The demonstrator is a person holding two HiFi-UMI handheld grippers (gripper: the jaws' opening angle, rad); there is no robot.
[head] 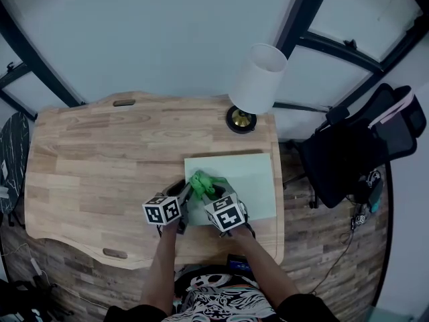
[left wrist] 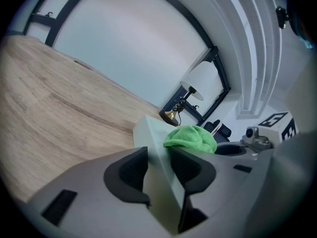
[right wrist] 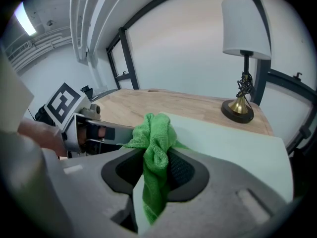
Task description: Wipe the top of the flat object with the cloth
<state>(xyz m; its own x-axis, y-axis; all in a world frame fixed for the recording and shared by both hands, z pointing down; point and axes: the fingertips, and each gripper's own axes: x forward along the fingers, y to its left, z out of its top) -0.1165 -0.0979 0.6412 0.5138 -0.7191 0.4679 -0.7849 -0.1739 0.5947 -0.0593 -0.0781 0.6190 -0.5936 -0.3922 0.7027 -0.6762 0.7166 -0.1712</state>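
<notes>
Green cloth [right wrist: 157,133] (bunched) pinched in right hand-held gripper [right wrist: 154,168]; left hand-held gripper [left wrist: 159,171] clamps pale flat object [head: 251,180].

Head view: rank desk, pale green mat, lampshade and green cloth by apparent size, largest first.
1. wooden desk, by far the largest.
2. pale green mat.
3. lampshade. It stands nearer the camera, so its real size against the mat is unsure.
4. green cloth, bunched up and smallest.
</notes>
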